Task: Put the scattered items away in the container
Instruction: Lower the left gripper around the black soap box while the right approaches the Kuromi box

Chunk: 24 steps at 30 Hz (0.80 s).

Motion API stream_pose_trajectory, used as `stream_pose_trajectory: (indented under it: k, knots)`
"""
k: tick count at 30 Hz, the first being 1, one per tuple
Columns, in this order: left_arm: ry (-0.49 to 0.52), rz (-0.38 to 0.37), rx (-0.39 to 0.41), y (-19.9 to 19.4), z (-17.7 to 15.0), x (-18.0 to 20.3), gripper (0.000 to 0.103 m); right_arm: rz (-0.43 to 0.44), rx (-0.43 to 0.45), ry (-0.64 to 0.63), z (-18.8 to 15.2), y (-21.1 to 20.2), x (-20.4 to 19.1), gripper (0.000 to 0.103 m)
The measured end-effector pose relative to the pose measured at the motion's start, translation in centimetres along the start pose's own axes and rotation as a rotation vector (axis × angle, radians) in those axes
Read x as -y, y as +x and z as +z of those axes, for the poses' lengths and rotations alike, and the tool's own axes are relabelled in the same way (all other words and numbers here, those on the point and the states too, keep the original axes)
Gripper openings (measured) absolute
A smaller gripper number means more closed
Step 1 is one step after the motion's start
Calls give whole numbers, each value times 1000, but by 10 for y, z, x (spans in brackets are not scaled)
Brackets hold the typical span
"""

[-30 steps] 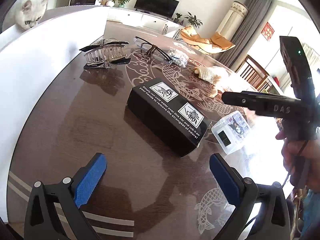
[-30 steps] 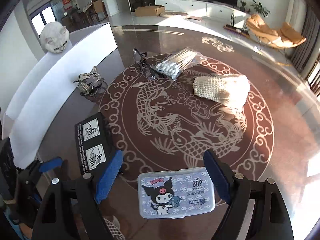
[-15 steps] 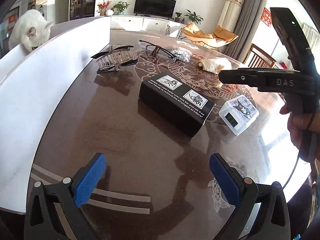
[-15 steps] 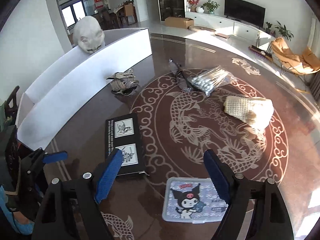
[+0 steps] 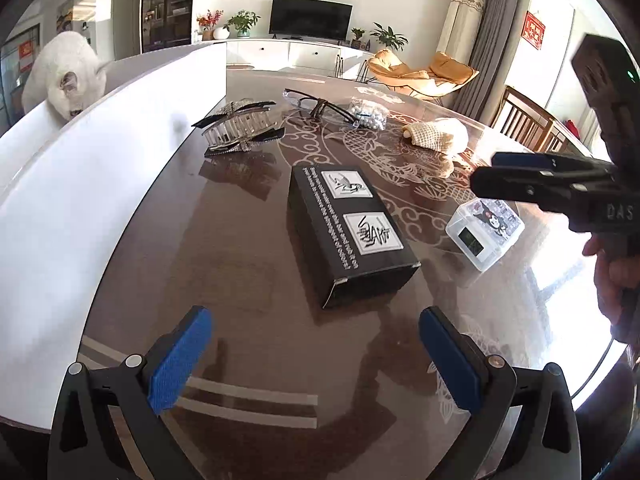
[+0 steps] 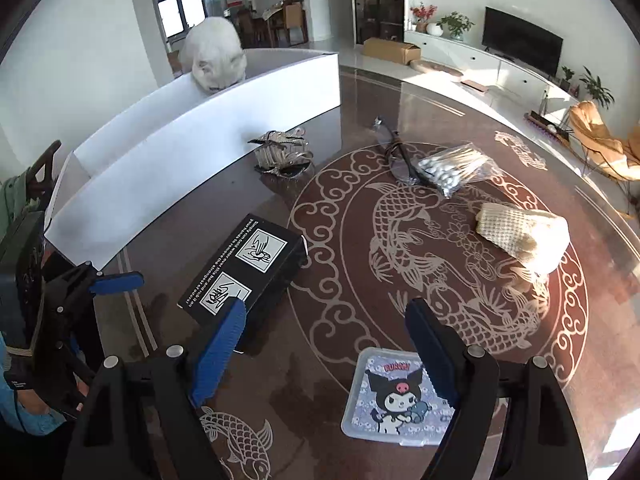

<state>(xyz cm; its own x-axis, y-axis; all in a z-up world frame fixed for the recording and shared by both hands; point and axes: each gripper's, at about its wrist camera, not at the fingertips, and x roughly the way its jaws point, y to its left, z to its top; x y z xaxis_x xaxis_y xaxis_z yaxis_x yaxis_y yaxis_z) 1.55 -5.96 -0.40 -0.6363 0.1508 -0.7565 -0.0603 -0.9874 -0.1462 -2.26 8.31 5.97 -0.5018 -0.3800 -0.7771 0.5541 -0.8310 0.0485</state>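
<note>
A black printed box point(image 5: 348, 236) lies mid-table, just ahead of my open left gripper point(image 5: 314, 340), which holds nothing. A clear plastic cartoon case point(image 6: 400, 396) sits under my open, empty right gripper point(image 6: 326, 320), close to its right finger. Farther off lie hair clips point(image 5: 240, 128), glasses point(image 5: 320, 108), a bag of cotton swabs point(image 6: 452, 166) and a knitted pouch point(image 6: 524, 236). A long white container point(image 5: 100, 152) stands along the table's left side. The black box point(image 6: 244, 268) touches neither gripper.
A white cat point(image 6: 214, 56) leans over the container's far wall, head down inside. A hand holds the right gripper point(image 5: 492, 172) at the right of the left wrist view. The round table point(image 5: 224, 248) has a glossy brown top with a fish pattern. Chairs stand beyond its far right edge.
Both grippers have drawn back and up, staying open. The cartoon case, earlier centred between the right fingers, now lies by the right finger. The cat has lowered its head into the container.
</note>
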Motion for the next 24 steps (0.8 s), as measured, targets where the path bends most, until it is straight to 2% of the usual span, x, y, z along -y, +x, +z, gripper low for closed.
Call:
stream_pose_trajectory:
  k: [2, 4, 8, 10, 11, 13, 16, 19, 21, 24]
  knots:
    - [16, -5, 11, 6, 13, 9, 103, -89, 48, 67, -25, -20, 7, 84]
    - [33, 10, -3, 22, 25, 22, 103, -129, 70, 177, -55, -34, 17, 84]
    - [71, 136, -80, 64, 35, 41, 103, -81, 64, 477, -104, -42, 47, 84]
    - [50, 143, -93, 72, 39, 40, 103, -47, 44, 596, -111, -35, 61, 84]
    - [46, 171, -103, 74, 41, 38, 103, -30, 33, 644, -111, -30, 66, 84]
    - [49, 157, -87, 73, 45, 29, 89, 24, 13, 712, -104, -16, 67, 84]
    - [83, 134, -76, 68, 45, 15, 78, 55, -12, 759, -84, 2, 59, 84]
    - [99, 116, -66, 62, 42, 2, 77, 70, -10, 785, -64, 19, 49, 85]
    - [113, 105, -64, 60, 40, 0, 77, 31, 5, 752, -51, 27, 48, 85]
    - [109, 105, -57, 59, 39, 0, 77, -87, 28, 751, -40, 33, 60, 85]
